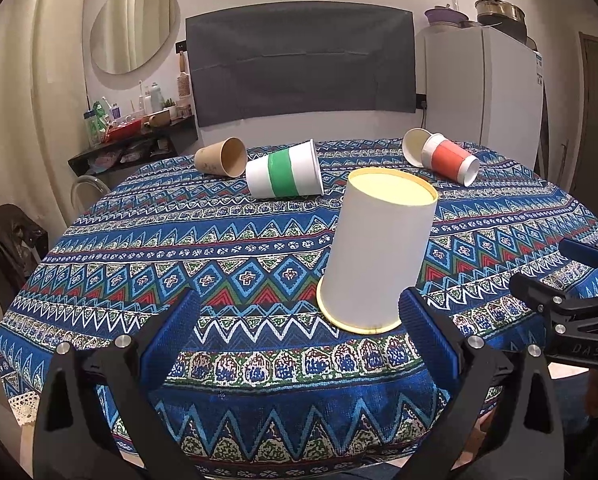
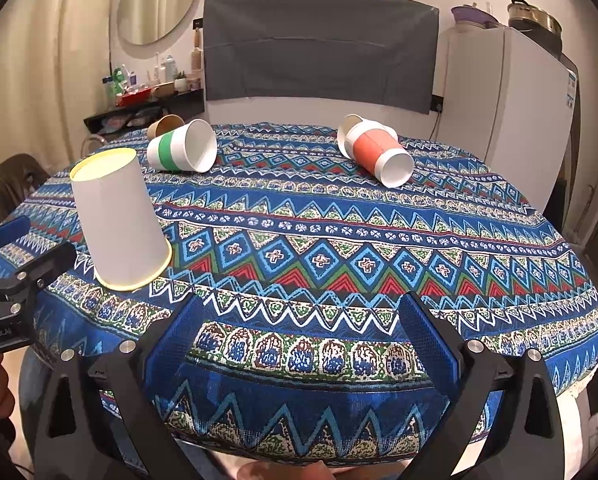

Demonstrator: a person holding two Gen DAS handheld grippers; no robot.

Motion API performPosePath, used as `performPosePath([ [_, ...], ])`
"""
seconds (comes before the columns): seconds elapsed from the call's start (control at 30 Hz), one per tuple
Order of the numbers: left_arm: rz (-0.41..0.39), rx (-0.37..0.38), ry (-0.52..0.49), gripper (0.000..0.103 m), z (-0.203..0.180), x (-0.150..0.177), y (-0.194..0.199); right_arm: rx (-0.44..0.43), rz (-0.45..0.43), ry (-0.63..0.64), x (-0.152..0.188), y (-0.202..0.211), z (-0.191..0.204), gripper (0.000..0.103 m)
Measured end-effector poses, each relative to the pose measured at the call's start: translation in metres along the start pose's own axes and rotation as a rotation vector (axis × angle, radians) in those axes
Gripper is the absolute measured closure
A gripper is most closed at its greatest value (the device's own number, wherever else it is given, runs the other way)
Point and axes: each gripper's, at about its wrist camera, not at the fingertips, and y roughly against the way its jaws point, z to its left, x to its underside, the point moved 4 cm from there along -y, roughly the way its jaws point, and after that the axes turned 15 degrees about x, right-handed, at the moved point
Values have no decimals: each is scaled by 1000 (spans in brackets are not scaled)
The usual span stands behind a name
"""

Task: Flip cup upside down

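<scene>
A white paper cup with a yellow rim (image 1: 375,256) stands upside down on the patterned tablecloth (image 1: 219,240), mouth down, near the front edge. It also shows in the right wrist view (image 2: 119,220) at the left. My left gripper (image 1: 299,312) is open and empty, its fingers just short of the cup, which sits ahead and right of centre. My right gripper (image 2: 303,316) is open and empty over the table's front edge, right of the cup. The right gripper also shows in the left wrist view (image 1: 571,300).
Three cups lie on their sides at the back: a brown one (image 1: 221,157), a white one with a green band (image 1: 285,176) and a white one with an orange band (image 1: 447,158). A white fridge (image 1: 487,92) stands behind on the right, a cluttered shelf (image 1: 135,136) on the left.
</scene>
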Motion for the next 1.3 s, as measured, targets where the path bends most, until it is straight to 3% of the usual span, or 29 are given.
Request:
performPosePath([
  [1.3,21,-13,1,6,4,4,-7,18,0,9,3,-3,-2,8],
])
